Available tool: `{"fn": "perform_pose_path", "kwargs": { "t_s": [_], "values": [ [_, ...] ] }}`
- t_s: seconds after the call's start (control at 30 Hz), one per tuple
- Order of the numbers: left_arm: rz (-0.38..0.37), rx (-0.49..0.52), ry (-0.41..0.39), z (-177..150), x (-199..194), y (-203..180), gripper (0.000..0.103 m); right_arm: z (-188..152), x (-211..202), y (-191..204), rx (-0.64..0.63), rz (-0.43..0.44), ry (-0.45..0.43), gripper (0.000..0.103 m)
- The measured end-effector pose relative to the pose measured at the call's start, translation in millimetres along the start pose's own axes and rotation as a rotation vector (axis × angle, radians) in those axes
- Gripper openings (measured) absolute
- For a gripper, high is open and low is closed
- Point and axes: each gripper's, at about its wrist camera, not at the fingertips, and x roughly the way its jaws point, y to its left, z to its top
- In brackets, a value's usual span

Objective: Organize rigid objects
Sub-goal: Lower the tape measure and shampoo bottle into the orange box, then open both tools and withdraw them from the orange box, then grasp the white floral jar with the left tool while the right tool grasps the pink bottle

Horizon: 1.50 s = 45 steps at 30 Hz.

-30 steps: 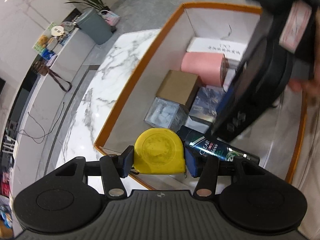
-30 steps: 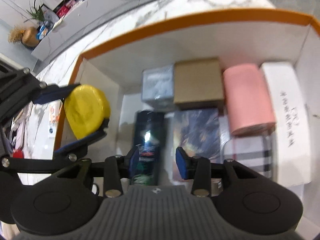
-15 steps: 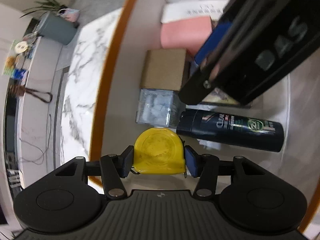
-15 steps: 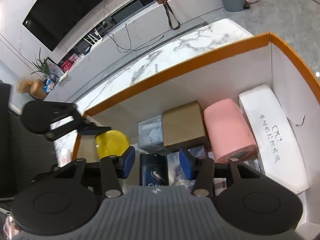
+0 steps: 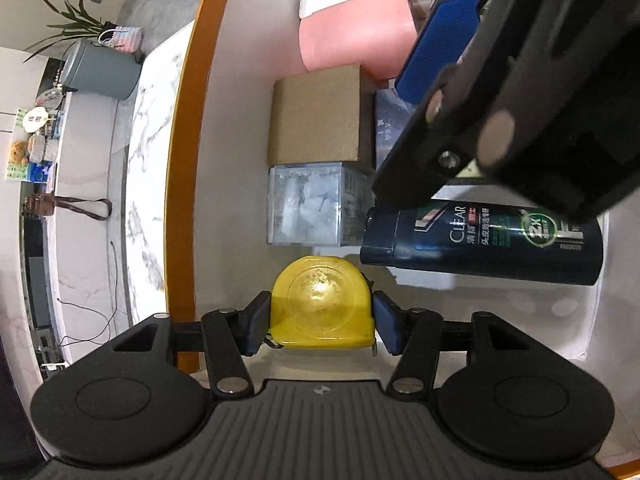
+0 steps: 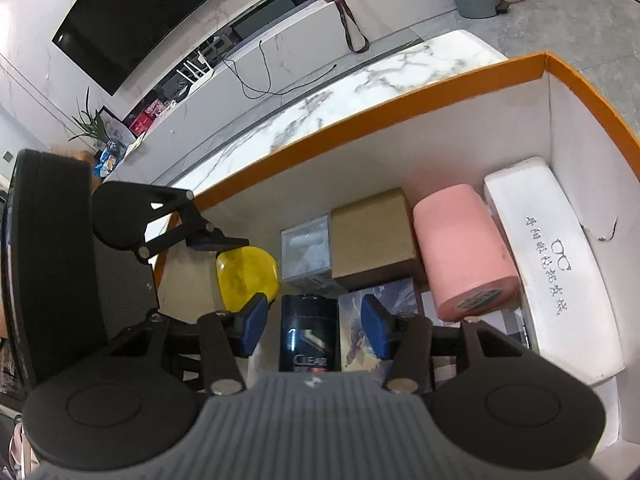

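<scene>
My left gripper [image 5: 322, 322] points down into the orange-rimmed box [image 5: 182, 184], jaws closed on the yellow tape measure [image 5: 320, 306], blue pads pressed on both its sides. The tape sits low in the near-left part of the box, just beside the orange wall; can't tell if it touches the floor yet. Landmark = tape measure.

Just beyond the tape: clear plastic box [image 5: 306, 204] w/ white stuff inside, close to it, small gap. To the right of the tape, near it, the dark CLEAR shampoo bottle [image 5: 480, 242] lies on its side, cap end toward the clear box.

My right gripper [image 6: 314, 328] hangs above the bottle, tilted fwd, jaws wide apart w/ nothing in them; the bottle shows between the pads but lower, not touched. In the left wrist view its black body fills the upper right, over the bottle.

Further from the tape, behind the clear box: brown cardboard box [image 5: 316, 116], the two touching. Right of that a printed blue-grey box [image 6: 380, 300], partly hidden. Beyond those the pink roll [image 6: 460, 248] on its side, then the white glasses case [image 6: 552, 264] against the far wall.

Outside the box: marble tabletop [image 6: 360, 92], grey bin [image 5: 102, 70].
</scene>
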Motion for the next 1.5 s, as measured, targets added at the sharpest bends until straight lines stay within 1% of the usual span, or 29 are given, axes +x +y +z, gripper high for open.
{"fn": "perform_pose_path", "kwargs": {
  "t_s": [0.1, 0.13, 0.2, 0.37, 0.43, 0.57, 0.6, 0.7, 0.73, 0.83, 0.9, 1.03, 1.13, 1.2, 1.3, 1.37, 1.43, 1.5],
  "values": [
    [0.031, -0.003, 0.002, 0.5, 1.4, -4.1, 0.066, -0.4, 1.2, 1.2, -0.007, -0.003, -0.003, 0.053],
    [0.038, -0.004, 0.000, -0.2, 0.8, -4.8, 0.071, 0.3, 2.2, 1.0, -0.010, -0.004, -0.004, 0.053],
    [0.061, -0.009, -0.021, -1.9, -3.3, -4.9, 0.075, 0.1, 2.5, 1.7, -0.013, -0.006, -0.005, 0.054],
    [0.079, -0.056, -0.064, -4.9, -16.6, 0.4, 0.075, -1.9, 1.0, 3.8, -0.024, -0.015, -0.012, 0.054],
    [0.087, -0.098, -0.091, -10.7, -28.3, -2.2, 0.075, -2.1, 1.0, 5.7, -0.033, -0.020, -0.013, 0.054],
    [0.093, -0.217, -0.163, -22.1, -54.5, 2.7, 0.075, -3.6, 0.0, 9.5, -0.052, -0.038, -0.016, 0.058],
    [0.095, -0.244, -0.180, -23.8, -60.1, -0.9, 0.075, -3.8, -0.2, 11.0, -0.059, -0.044, -0.016, 0.059],
    [0.099, -0.331, -0.226, -32.3, -81.9, -1.9, 0.074, -5.6, -1.1, 17.5, -0.094, -0.081, -0.025, 0.059],
    [0.101, -0.354, -0.234, -37.4, -88.5, -2.4, 0.071, -6.3, -2.2, 20.0, -0.109, -0.098, -0.034, 0.060],
    [0.116, -0.411, -0.245, -51.2, -106.4, -6.9, 0.071, -12.5, -9.9, 34.9, -0.187, -0.150, -0.092, 0.059],
    [0.126, -0.447, -0.247, -60.8, -115.4, -7.0, 0.071, -17.1, -15.1, 45.9, -0.227, -0.155, -0.125, 0.059],
    [0.135, -0.567, -0.237, -97.9, -133.3, -5.2, 0.071, -25.3, -25.9, 76.3, -0.309, -0.121, -0.192, 0.059],
    [0.162, -0.692, -0.208, -132.8, -142.5, 0.1, 0.071, -28.3, -30.9, 106.7, -0.385, -0.080, -0.218, 0.059],
    [0.158, -0.800, -0.193, -159.9, -144.7, 6.2, 0.071, -30.1, -30.6, 129.9, -0.439, -0.033, -0.216, 0.059],
    [0.139, -0.984, -0.161, -202.9, -141.8, 14.0, 0.071, -33.1, -21.1, 163.3, -0.508, 0.033, -0.180, 0.058],
    [0.139, -1.082, -0.145, -227.6, -136.2, 15.0, 0.071, -33.5, -6.6, 182.2, -0.525, 0.061, -0.131, 0.053],
    [0.139, -1.152, -0.134, -247.2, -131.0, 13.8, 0.071, -32.4, 11.6, 198.5, -0.530, 0.074, -0.081, 0.050],
    [0.123, -1.213, -0.119, -261.3, -119.2, 10.4, 0.071, -34.1, 31.6, 210.4, -0.540, 0.063, -0.028, 0.050]
  ]
}}
